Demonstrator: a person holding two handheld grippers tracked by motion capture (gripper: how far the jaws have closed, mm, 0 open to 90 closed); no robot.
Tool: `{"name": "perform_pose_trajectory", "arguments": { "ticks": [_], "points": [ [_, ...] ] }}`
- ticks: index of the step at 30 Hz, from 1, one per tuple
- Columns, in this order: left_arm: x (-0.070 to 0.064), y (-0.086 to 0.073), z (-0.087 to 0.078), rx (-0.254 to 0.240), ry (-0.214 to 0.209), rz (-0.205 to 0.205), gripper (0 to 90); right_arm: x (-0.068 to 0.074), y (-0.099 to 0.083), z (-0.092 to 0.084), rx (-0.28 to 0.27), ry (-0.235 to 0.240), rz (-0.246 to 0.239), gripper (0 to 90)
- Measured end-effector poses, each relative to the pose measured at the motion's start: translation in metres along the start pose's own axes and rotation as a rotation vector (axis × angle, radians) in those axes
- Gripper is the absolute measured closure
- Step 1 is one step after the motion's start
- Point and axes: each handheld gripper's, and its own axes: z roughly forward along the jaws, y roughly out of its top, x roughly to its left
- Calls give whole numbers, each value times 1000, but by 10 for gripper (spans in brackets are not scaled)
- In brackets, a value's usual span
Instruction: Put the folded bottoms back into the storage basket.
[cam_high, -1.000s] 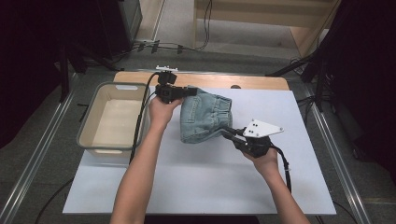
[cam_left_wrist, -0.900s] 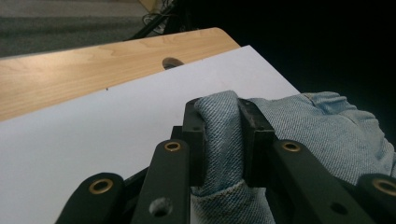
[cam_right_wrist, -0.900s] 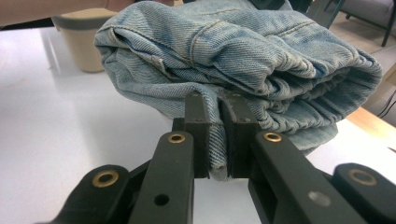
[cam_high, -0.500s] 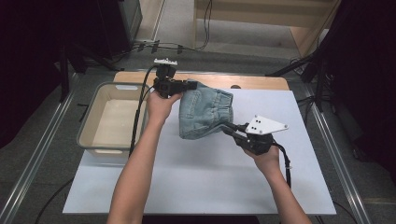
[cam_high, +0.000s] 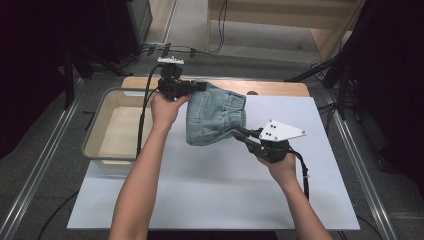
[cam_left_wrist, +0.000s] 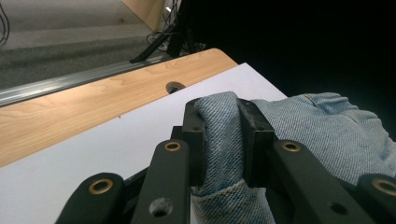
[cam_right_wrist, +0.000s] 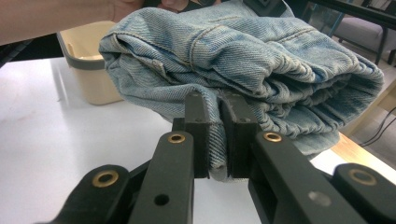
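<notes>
A folded pair of light blue jeans (cam_high: 216, 119) hangs in the air above the white table (cam_high: 210, 200), held from two sides. My left gripper (cam_high: 202, 86) grips its far upper edge, and in the left gripper view the pads (cam_left_wrist: 252, 128) pinch a thick fold of denim (cam_left_wrist: 224, 140). My right gripper (cam_high: 239, 133) clamps the near right corner; in the right gripper view its jaws squeeze a hem of the jeans (cam_right_wrist: 261, 65) between the pads (cam_right_wrist: 198, 126). Both grippers are shut on the cloth.
A beige plastic bin (cam_high: 117, 127), with nothing visible inside, stands at the table's left side. A wooden strip (cam_high: 270, 87) runs along the far edge. Metal rails (cam_high: 30, 185) flank the table. Dark equipment and cables lie on the floor beyond.
Both hands have lifted the jeans higher off the table, and the bundle hangs freer between the two grippers.
</notes>
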Motion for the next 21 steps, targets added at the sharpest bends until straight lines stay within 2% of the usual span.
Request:
{"name": "perform_pose_trajectory", "arguments": {
  "ticks": [21],
  "points": [
    [14, 2, -29, -28, 27, 5, 755, 13, 23, 21, -19, 34, -33, 811]
  ]
}}
